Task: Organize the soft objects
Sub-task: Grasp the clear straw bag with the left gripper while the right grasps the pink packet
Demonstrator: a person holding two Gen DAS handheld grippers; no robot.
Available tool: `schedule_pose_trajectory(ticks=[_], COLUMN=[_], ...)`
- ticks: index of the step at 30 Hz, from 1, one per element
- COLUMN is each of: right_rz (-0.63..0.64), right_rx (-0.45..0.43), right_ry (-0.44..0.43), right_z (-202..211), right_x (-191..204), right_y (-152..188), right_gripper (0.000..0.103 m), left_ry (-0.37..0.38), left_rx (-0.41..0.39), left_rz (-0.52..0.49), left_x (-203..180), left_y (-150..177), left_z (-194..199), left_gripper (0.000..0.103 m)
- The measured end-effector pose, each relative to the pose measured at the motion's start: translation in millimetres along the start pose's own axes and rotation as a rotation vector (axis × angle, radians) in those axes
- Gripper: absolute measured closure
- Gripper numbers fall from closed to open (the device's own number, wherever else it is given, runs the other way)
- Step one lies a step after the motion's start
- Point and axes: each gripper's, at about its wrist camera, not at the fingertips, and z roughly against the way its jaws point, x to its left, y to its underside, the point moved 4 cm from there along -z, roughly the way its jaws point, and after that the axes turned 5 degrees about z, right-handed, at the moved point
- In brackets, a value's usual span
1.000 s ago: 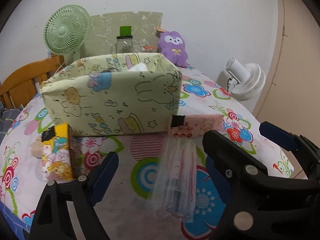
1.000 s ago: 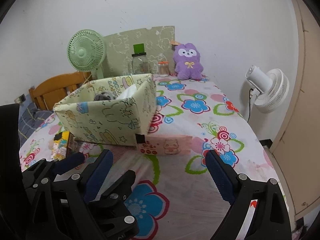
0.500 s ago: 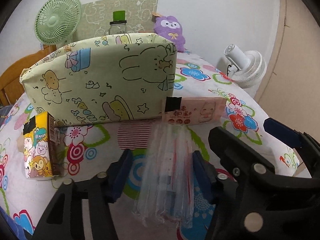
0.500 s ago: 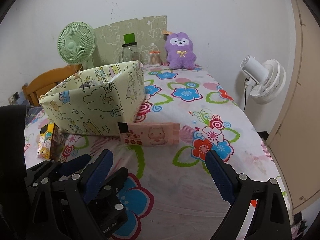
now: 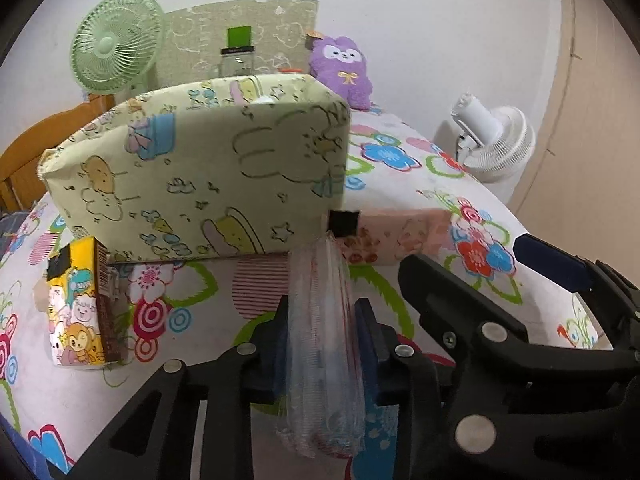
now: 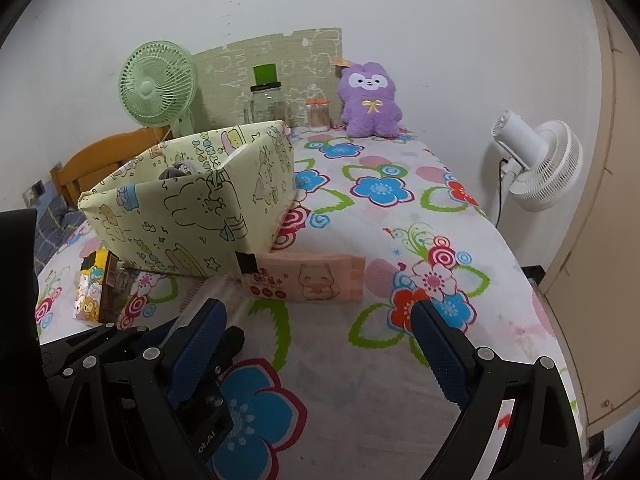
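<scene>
Floral cloth [image 6: 360,360] covers the table, with a green box [image 5: 192,176] as landmark. Left of the box's front corner stands a yellow carton [image 5: 76,300]. Before the box, the left gripper [image 5: 324,340] has just closed its jaws onto a clear bag [image 5: 324,320]. At the box's right corner lies a pink pack [image 6: 308,280]. The right gripper [image 6: 316,340] is spread wide, holding nothing.

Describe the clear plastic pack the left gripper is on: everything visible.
The plastic pack is a limp, see-through, crinkly packet with red print, its contents unclear. It lies lengthwise on the flowered cloth, its far end almost at the pink tissue pack. The left gripper has just been closing, and its blue pads now squeeze the pack's sides.
</scene>
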Motion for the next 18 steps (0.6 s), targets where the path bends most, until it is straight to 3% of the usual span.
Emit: schedule_pose_trajectory(ticks=[18], right_rz=[0.105], right_rx=[0.036], right_ry=[-0.064], right_z=[-34], right_x=[-7], right_y=[-16], right_gripper=[0.008], left_ry=[-0.038], left_rx=[0.017], left_rz=[0.034], left_x=[-2], left_y=[-7], left_z=[-14], left_gripper=[0.073])
